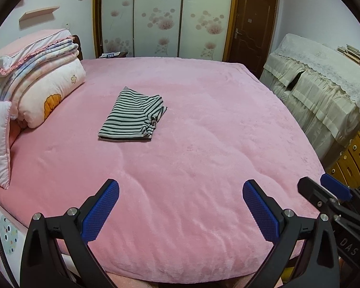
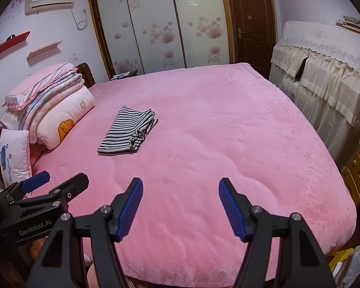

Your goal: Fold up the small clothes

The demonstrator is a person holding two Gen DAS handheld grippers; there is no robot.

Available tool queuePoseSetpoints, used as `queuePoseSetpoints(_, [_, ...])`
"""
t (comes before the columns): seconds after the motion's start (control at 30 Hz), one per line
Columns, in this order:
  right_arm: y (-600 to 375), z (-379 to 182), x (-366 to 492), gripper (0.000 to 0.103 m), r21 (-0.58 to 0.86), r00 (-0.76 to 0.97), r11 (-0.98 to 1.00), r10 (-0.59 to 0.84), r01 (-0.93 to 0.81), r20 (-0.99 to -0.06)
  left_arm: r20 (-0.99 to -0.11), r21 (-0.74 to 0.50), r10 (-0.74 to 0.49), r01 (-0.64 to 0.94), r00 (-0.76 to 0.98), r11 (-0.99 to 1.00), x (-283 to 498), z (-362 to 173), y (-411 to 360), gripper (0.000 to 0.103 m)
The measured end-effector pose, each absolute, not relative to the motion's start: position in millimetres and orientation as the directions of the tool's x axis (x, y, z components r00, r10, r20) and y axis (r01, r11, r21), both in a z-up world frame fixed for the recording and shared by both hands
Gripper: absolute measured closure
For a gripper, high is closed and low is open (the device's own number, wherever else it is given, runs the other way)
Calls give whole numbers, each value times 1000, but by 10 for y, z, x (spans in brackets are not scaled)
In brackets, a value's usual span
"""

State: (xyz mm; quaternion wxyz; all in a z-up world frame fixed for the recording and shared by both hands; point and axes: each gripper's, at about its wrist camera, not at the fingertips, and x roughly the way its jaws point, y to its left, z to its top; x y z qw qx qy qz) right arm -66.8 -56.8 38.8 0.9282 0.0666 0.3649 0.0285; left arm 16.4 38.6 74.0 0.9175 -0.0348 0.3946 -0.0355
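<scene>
Apparently done: the striped garment [image 1: 132, 116] lies folded mid-bed, toward the bedding at the bed's [image 1: 204, 144] head corner; left gripper [image 1: 180, 207] and right gripper [image 2: 180, 207] hang wide, empty, near its foot edge.

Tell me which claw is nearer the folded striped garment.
Left, slightly. The left claw and right claw both hang open over the bed's near edge, well short of the striped garment, touching nothing.

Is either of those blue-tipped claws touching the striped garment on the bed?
Apart. In both wrist views the left gripper and right gripper hang open, with bare pink blanket between them and the striped garment.
</scene>
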Motion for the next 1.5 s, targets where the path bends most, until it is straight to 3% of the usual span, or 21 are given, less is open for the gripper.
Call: queuePoseSetpoints(1.5, [-649,317,-641,37,151,729,988,94,13,-678,-753,-54,-56,24,655,998,227,678,62,1])
